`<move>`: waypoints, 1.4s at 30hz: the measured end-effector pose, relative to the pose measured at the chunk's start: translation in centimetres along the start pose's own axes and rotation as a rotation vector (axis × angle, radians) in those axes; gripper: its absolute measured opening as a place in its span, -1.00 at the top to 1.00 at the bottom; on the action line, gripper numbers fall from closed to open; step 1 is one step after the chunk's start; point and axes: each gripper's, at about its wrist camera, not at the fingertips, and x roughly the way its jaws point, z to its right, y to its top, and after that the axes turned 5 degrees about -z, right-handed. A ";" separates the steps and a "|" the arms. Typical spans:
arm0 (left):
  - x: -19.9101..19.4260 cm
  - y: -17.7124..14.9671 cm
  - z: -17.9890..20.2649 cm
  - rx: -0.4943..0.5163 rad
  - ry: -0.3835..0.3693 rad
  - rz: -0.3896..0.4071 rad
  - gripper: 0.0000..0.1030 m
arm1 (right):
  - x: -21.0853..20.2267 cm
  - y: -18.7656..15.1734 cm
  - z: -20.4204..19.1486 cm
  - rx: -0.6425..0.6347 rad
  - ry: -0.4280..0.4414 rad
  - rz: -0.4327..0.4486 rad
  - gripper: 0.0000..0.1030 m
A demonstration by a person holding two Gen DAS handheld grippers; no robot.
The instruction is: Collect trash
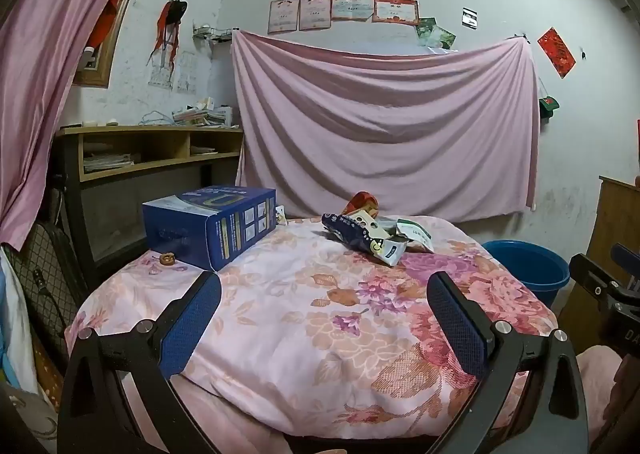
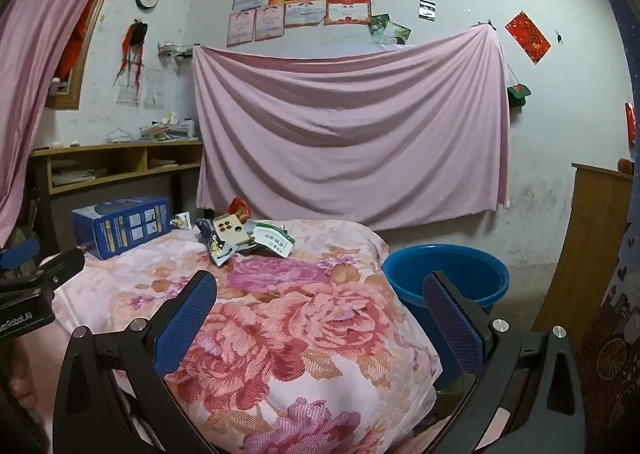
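Observation:
A pile of trash (image 1: 376, 232) lies at the far side of the floral cloth: a dark blue snack wrapper, a beige box, a red packet and a green-and-white packet. It also shows in the right wrist view (image 2: 244, 238). A blue bucket (image 1: 524, 268) stands on the floor right of the table, closer in the right wrist view (image 2: 448, 278). My left gripper (image 1: 324, 286) is open and empty, above the cloth, short of the pile. My right gripper (image 2: 318, 286) is open and empty near the table's right edge, beside the bucket.
A blue carton (image 1: 210, 224) stands on the table's far left, with a small brown object (image 1: 166, 259) beside it. The floral cloth (image 1: 320, 326) covers the round table. A shelf (image 1: 152, 150) stands at the back left, a wooden cabinet (image 2: 592, 238) on the right.

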 end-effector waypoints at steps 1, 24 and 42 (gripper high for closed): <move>0.0 0.0 0.0 0.000 0.000 -0.001 -0.96 | 0.0 0.0 0.0 0.000 0.000 -0.006 -1.00; 0.3 0.1 0.0 0.001 0.001 -0.007 -0.96 | 0.1 0.0 0.1 -0.001 0.001 -0.001 -1.00; 0.3 0.1 0.0 0.006 0.003 -0.005 -0.96 | 0.1 0.0 0.1 0.001 0.002 -0.002 -1.00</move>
